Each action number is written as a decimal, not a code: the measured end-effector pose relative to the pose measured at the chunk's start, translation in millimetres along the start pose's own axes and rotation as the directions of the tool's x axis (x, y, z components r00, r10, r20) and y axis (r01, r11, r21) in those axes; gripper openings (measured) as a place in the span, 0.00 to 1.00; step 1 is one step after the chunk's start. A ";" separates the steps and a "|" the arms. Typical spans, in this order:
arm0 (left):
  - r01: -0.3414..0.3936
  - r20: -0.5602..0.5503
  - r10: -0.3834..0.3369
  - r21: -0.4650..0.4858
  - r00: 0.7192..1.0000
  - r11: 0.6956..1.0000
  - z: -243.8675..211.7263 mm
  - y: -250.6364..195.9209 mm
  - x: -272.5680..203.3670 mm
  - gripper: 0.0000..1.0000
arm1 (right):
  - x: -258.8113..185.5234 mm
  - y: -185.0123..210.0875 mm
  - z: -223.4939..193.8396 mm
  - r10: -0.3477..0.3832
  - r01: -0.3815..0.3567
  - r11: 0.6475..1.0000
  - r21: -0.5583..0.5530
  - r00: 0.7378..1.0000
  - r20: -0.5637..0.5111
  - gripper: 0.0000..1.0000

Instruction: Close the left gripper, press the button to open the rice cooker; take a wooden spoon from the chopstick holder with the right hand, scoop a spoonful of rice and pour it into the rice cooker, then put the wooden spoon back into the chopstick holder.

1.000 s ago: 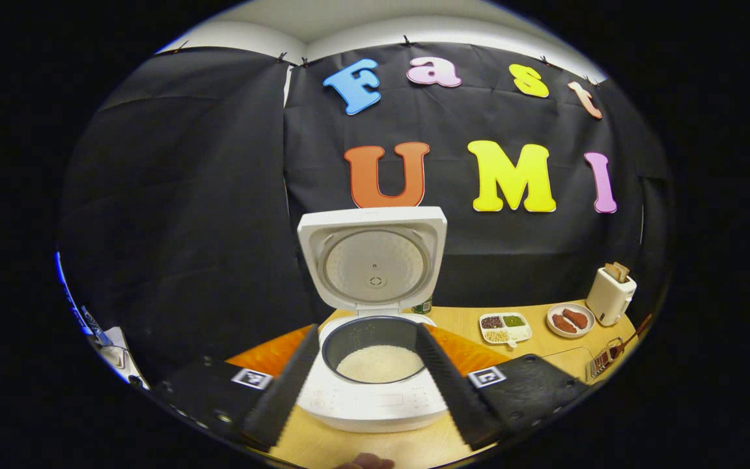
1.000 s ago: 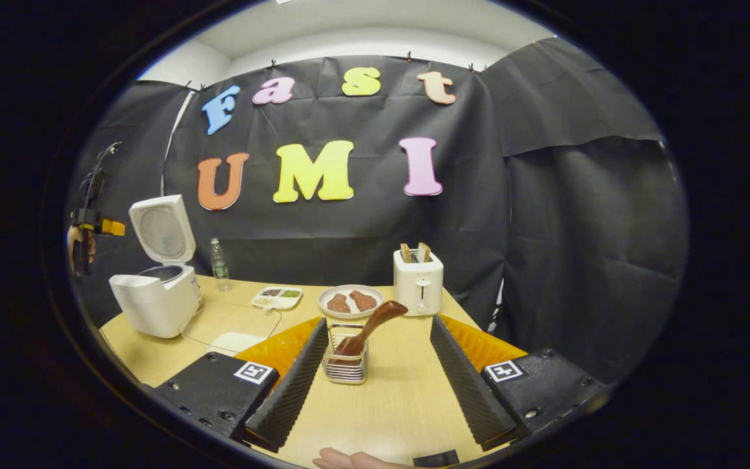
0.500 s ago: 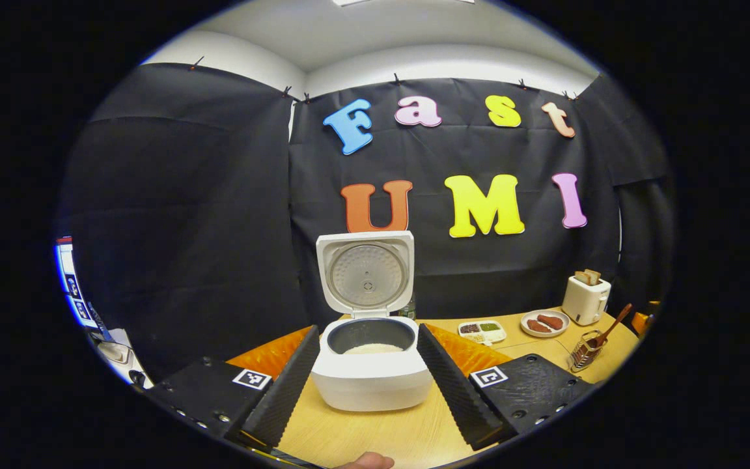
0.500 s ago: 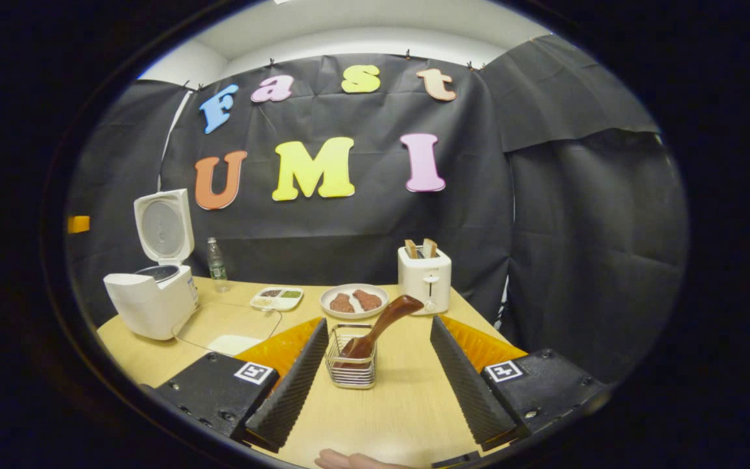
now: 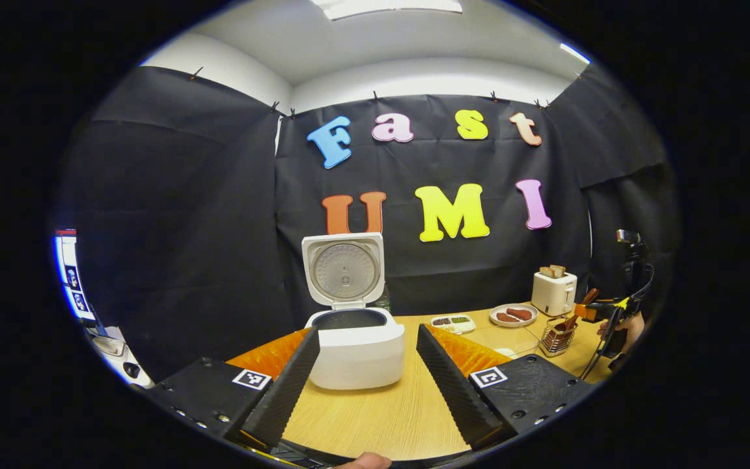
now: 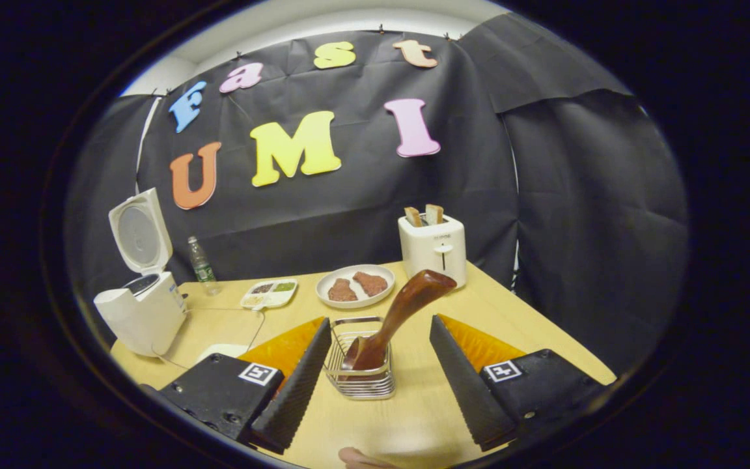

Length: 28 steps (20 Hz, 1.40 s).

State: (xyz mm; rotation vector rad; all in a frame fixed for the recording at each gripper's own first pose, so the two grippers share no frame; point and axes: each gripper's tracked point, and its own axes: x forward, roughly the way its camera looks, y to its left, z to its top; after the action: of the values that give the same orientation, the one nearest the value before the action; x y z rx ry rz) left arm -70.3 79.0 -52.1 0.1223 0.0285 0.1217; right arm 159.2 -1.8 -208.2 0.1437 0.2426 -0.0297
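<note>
The white rice cooker [image 5: 357, 355] stands on the wooden table with its lid [image 5: 342, 270] up, a short way beyond my left gripper [image 5: 367, 329], which is open and holds nothing. The same cooker [image 6: 144, 316] appears far left in the right gripper view. A dark wooden spoon [image 6: 402, 307] leans rightwards in a wire chopstick holder [image 6: 363, 374]. My right gripper [image 6: 380, 322] is open, with the holder and spoon framed between its fingers and neither finger touching them. In the left gripper view, the holder [image 5: 556, 335] sits far right beside the right gripper [image 5: 609, 312], held by a hand.
A white toaster [image 6: 432, 244] with bread, a plate [image 6: 355, 285] with brown pieces, a divided dish of grains [image 6: 269, 293] and a bottle [image 6: 201, 258] stand along the back. A thin cable [image 6: 254, 326] loops over the table near the cooker. The table edge runs right of the holder.
The left gripper has drawn back from the cooker, which now looks smaller and lower. The right gripper has moved closer to the holder, so the spoon looms larger between its fingers.
</note>
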 end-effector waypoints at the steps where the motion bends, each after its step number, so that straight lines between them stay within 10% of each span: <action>1: 0.006 -0.004 -0.006 -0.003 1.000 1.000 -3.9 -2.7 -5.6 0.95 | 7.5 -0.6 0.6 -0.014 0.014 1.000 0.007 1.000 0.008 0.98; 10: 0.019 0.039 -0.019 0.000 0.999 1.000 5.6 -0.3 -33.2 0.95 | 52.3 -8.0 -14.5 -0.086 0.086 0.996 -0.010 0.996 -0.002 0.86; 20: 0.104 0.061 -0.103 -0.021 0.993 0.994 13.7 -13.8 -44.5 0.95 | 54.1 12.2 2.6 -0.060 0.060 0.998 -0.026 0.998 0.016 0.21; 28: 0.126 0.077 -0.122 -0.051 0.990 0.991 18.8 -5.0 -51.0 0.95 | 15.9 50.4 67.5 0.024 -0.018 0.998 -0.060 0.994 0.110 0.17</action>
State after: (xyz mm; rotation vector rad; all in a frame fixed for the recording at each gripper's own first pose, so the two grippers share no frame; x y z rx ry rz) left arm -119.7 65.6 -33.0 0.0690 -0.0406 -0.0064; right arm 193.0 38.1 -140.2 0.0856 0.1312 -0.0096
